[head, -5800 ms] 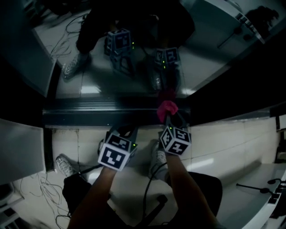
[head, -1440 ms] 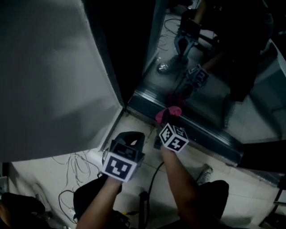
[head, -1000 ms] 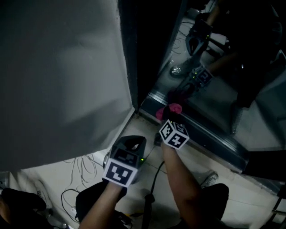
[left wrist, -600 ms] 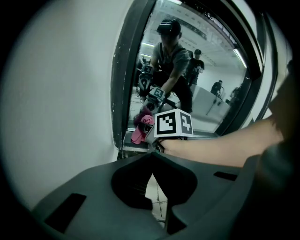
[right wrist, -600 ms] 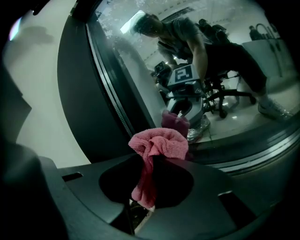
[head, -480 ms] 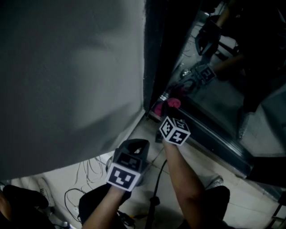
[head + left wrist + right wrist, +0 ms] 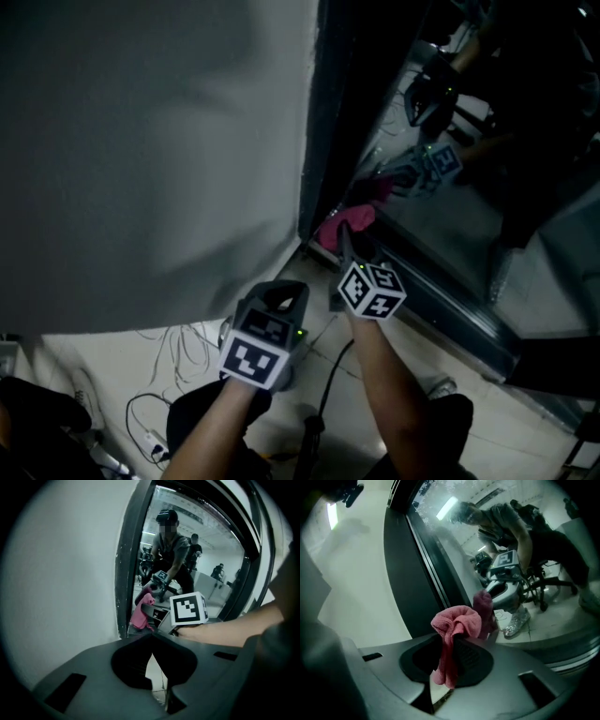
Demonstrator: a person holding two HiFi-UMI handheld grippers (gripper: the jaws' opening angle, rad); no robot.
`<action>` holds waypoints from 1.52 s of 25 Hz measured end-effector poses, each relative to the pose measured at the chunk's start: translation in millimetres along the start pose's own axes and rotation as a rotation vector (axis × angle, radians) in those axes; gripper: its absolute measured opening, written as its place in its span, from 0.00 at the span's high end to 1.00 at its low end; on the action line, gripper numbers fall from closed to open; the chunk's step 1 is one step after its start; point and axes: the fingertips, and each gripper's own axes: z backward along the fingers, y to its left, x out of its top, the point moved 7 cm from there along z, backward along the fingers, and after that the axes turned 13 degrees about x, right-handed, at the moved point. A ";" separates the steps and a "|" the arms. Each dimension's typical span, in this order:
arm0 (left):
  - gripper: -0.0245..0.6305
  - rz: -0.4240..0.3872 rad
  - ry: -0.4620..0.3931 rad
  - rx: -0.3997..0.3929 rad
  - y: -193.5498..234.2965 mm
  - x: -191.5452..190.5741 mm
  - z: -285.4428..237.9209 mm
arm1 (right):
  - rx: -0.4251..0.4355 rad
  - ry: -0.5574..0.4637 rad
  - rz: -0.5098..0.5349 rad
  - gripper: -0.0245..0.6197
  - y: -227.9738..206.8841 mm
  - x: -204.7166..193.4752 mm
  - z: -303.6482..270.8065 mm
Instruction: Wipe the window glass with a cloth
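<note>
Right gripper point(image 7: 452, 645) is clamped on the pink cloth point(image 7: 456, 620): a bunched wad stands proud of the jaws, tail hanging below. The cloth sits at the low left corner of the window glass point(image 7: 469, 150), hard by the dark frame point(image 7: 328, 141); contact with the pane uncertain. Left gripper point(image 7: 151, 641) has jaws together, empty, nearer, beside the wall point(image 7: 141, 141). Risks: the wad snags on the frame and drags out of the grip; jaw tips knock the glass if pressed harder.

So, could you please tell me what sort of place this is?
Probably an indoor office or lab: a tiled floor strewn with cables, a white wall, and dark-framed window glass reflecting a wheeled chair.
</note>
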 end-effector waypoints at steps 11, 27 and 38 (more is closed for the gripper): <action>0.96 0.010 -0.237 0.001 -18.7 64.3 39.6 | 0.158 -0.119 0.076 0.86 49.0 86.9 88.6; 0.96 -0.121 -0.453 -0.116 -116.3 162.2 132.8 | 0.122 -0.209 0.274 0.86 88.3 226.6 259.0; 0.96 -0.202 -0.595 -0.275 -249.0 192.5 212.7 | 0.068 -0.264 0.360 0.86 122.1 280.6 411.1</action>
